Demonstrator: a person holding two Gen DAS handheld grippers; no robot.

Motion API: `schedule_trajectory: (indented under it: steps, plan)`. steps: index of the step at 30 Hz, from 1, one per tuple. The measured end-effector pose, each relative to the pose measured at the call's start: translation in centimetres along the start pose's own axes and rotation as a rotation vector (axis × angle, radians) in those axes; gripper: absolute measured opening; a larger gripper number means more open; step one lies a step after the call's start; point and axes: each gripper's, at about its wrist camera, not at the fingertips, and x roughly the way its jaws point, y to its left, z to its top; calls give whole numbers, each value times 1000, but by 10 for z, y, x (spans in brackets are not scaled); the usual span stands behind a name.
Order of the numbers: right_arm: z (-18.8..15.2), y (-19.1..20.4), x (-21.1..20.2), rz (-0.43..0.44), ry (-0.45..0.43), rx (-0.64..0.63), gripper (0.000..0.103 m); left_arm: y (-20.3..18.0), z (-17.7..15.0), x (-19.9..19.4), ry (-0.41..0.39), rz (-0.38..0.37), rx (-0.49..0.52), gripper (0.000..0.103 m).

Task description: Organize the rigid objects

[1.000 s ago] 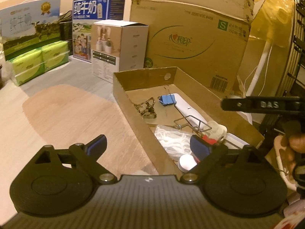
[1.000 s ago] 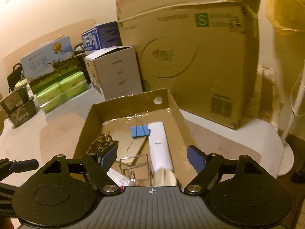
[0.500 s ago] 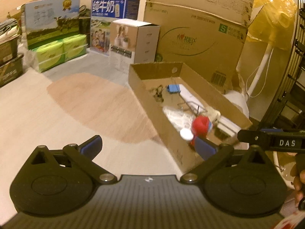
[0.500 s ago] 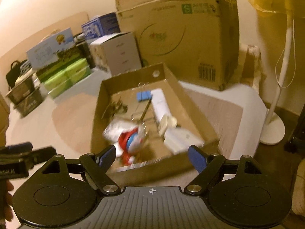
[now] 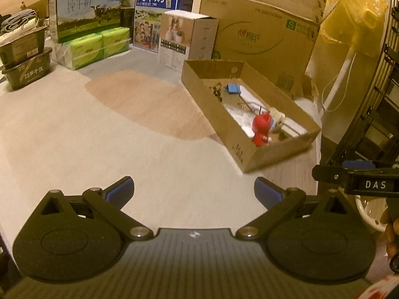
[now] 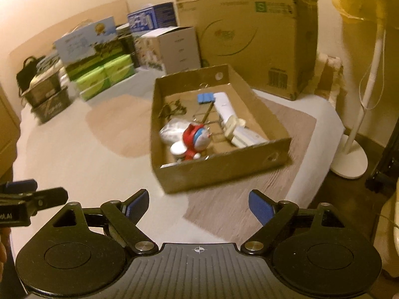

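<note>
Left wrist view: your left gripper (image 5: 193,190) hangs with its jaws spread wide and nothing between the blue pads, only the pale tabletop (image 5: 99,149) below them. The shallow cardboard box (image 5: 217,114) sits ahead and to the right, well clear of the fingertips. Inside it, a red toy figure (image 5: 260,128) stands near the close end, a blue binder clip (image 5: 233,88) lies toward the far end, and a long white object (image 5: 251,99) runs along the floor of the box beside the clip. Your right gripper (image 6: 198,203) is empty too, its jaws opening, with bare table and a wood-grain mat (image 6: 224,214) showing between the pads. From the right wrist view the box (image 6: 224,167) lies straight ahead, apart from the fingertips, and the red toy (image 6: 193,139) shows a blue and white face, lying tilted against something pale and crumpled (image 6: 172,130) that may be a plastic bag; the blur makes that hard to confirm. The clip (image 6: 205,98) and the white object (image 6: 225,109) sit behind it, with a wire frame (image 6: 212,123) between them and the toy. Behind the box a large brown carton (image 5: 261,32) stands, and beside that a small white carton (image 5: 187,37), milk cartons (image 5: 163,17) and green packs (image 5: 97,47).
</note>
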Motion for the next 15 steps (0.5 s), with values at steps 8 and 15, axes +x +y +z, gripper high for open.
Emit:
schedule_trajectory:
  steps: [8, 15]
  plan:
    - [-20, 17, -4, 10, 44, -12, 87, 14, -20, -14, 43, 28, -33, 102]
    - [-30, 32, -1, 34, 71, -40, 87, 23, -33, -16, 69, 71, -52, 101]
